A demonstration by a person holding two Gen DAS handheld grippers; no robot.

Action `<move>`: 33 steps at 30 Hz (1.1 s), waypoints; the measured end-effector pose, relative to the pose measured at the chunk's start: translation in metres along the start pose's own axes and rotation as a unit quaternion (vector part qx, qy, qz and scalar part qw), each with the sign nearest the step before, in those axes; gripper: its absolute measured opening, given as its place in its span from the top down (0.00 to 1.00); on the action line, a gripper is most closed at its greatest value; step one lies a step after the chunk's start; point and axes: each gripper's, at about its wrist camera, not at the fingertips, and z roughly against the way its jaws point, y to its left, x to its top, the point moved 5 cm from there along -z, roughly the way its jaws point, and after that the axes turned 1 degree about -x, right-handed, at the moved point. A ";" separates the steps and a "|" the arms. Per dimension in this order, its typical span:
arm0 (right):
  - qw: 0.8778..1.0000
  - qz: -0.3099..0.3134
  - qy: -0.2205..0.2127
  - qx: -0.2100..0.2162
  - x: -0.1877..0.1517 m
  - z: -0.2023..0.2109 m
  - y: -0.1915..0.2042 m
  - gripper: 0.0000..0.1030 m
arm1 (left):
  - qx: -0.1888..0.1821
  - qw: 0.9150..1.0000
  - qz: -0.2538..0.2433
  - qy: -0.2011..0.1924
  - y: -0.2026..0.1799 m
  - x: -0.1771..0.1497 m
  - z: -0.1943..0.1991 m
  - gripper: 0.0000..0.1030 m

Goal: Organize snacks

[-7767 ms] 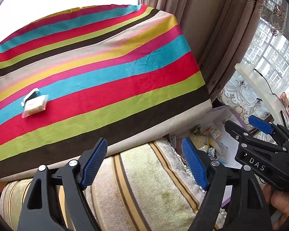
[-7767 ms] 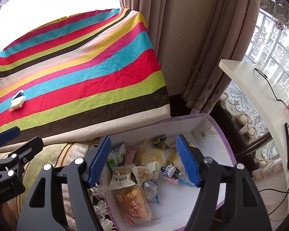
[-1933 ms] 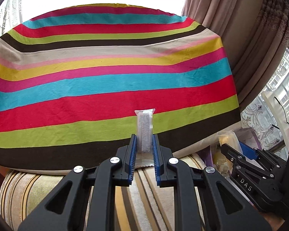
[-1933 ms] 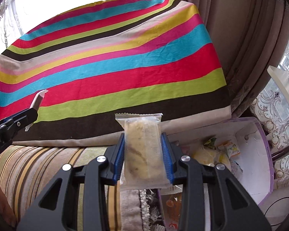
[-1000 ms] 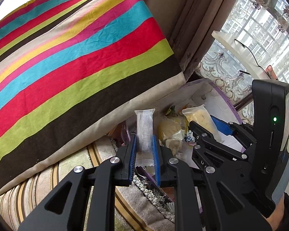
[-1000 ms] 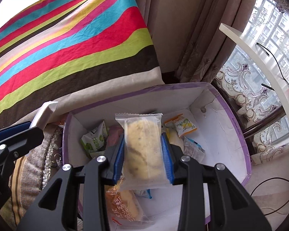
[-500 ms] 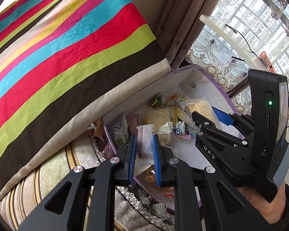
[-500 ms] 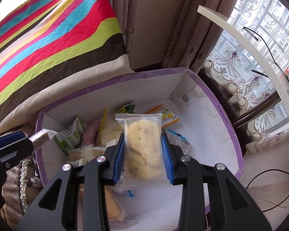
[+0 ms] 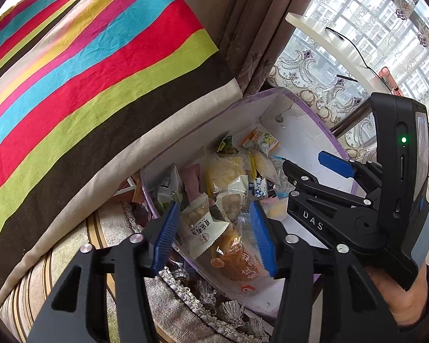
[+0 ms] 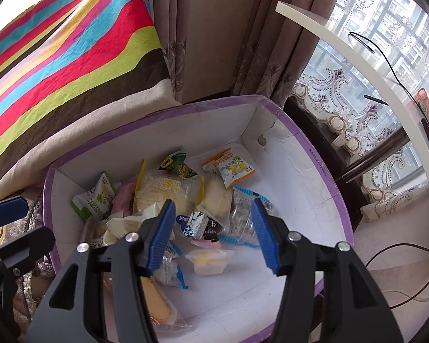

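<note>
Many snack packets [image 10: 168,191] crowding box [image 10: 300,154]

The box's [image 10: 306,154] near corner is covered by the right gripper's [image 10: 213,235] black frame, and the wrappers under the fingers [image 10: 160,237] are only half showing. In the left wrist view, the right gripper [image 9: 314,171] blocks the box's [image 9: 306,131] right half. Print on the packets [image 9: 203,228] is too small to read. The striped cloth [image 9: 71,65] runs off the frame's left edge.
</note>
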 end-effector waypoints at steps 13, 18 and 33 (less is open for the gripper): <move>1.000 -0.011 0.013 -0.025 -0.050 0.052 -0.016 0.32 | 0.012 1.000 0.016 0.016 0.004 -0.048 0.035 0.15; 0.999 -0.013 0.015 -0.034 -0.060 0.054 -0.023 0.32 | 0.025 0.999 0.010 0.020 0.005 -0.057 0.034 0.14; 1.000 -0.017 0.003 -0.023 -0.055 0.062 -0.024 0.32 | 0.007 0.999 0.010 0.032 0.004 -0.057 0.026 0.06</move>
